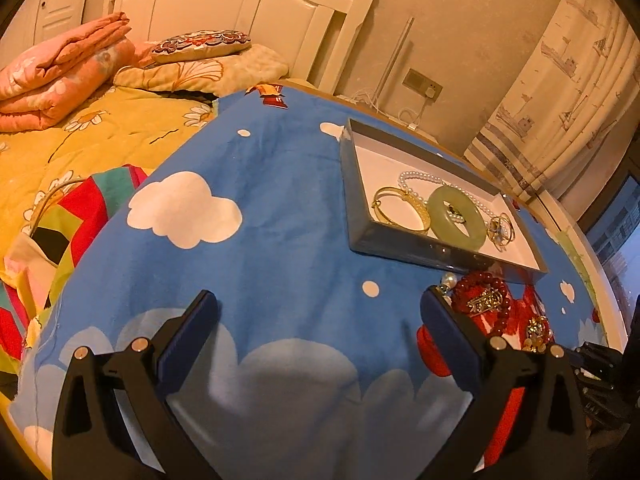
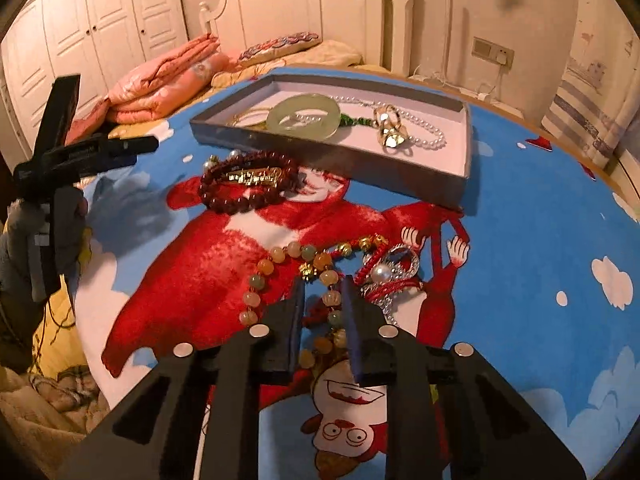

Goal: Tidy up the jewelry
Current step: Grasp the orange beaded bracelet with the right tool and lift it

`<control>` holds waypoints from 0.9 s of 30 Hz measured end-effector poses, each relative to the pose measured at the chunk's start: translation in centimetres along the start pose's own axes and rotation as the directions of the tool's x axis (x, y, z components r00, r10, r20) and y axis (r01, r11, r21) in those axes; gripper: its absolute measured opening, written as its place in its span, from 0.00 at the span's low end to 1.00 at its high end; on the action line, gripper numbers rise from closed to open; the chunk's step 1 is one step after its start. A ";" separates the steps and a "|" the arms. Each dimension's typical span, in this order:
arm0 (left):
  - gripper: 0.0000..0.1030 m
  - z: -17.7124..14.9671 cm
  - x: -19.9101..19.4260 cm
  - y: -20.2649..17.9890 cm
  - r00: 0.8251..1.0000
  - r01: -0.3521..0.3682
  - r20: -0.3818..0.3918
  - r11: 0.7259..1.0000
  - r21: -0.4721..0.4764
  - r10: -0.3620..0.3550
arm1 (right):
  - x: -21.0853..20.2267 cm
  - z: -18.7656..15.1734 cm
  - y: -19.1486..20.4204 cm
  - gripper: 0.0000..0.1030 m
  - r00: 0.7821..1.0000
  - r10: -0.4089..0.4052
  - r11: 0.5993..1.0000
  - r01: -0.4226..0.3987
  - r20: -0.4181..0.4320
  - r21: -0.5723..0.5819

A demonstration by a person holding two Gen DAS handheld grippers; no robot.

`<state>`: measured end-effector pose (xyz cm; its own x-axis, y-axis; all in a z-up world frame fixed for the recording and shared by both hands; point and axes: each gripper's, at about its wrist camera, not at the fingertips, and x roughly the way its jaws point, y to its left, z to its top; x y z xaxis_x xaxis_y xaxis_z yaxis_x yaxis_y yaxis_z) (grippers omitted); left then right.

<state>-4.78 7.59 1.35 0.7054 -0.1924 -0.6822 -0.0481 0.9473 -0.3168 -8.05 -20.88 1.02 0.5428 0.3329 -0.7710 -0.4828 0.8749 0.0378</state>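
My right gripper is nearly closed around the pastel bead bracelet on the counter, contact unclear. My left gripper is released, holding nothing. Dark red bead bracelet lies just before the gray tray, jade ring inside.

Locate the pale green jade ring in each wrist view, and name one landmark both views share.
Left wrist: jade ring, right of centre, inside the grey tray, beside gold bangles.
Right wrist: jade ring, upper centre, in the tray's left half.
Shared landmark: white headboard.
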 end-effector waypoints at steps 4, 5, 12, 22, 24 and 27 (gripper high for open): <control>0.98 0.0 0.0 0.0 1.000 -0.001 0.000 1.000 0.002 0.001 | 0.1 -0.2 0.6 0.18 0.999 -0.041 0.997 0.041 0.001 -0.069; 0.98 0.0 0.0 0.0 1.000 -0.001 0.001 1.000 0.003 0.001 | 0.1 -0.3 0.8 0.15 0.999 -0.053 0.996 0.053 0.004 -0.078; 0.98 -0.4 -1.9 -2.1 0.998 0.029 0.054 0.997 0.077 -0.033 | -5.5 -1.0 -2.3 0.11 0.969 0.094 0.990 -0.115 0.228 0.082; 0.80 -3.7 -0.1 -17.9 0.968 0.251 -0.107 0.891 0.380 -0.227 | -11.4 -3.3 -9.9 0.11 0.883 0.033 0.927 -0.203 0.469 0.316; 0.60 -4.3 1.1 -20.2 0.962 0.270 -0.153 0.870 0.413 -0.226 | -11.5 -3.9 -10.5 0.11 0.877 0.035 0.919 -0.216 0.480 0.329; 0.49 -5.1 2.7 -22.4 0.946 0.318 -0.208 0.844 0.431 -0.249 | -11.8 -4.6 -10.8 0.11 0.873 0.032 0.922 -0.214 0.486 0.322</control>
<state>-5.42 -15.48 3.22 0.5321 -0.4715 -0.7032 0.4884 0.8494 -0.2000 -12.40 -35.87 6.82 0.7928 0.4898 -0.3628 -0.3396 0.8492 0.4045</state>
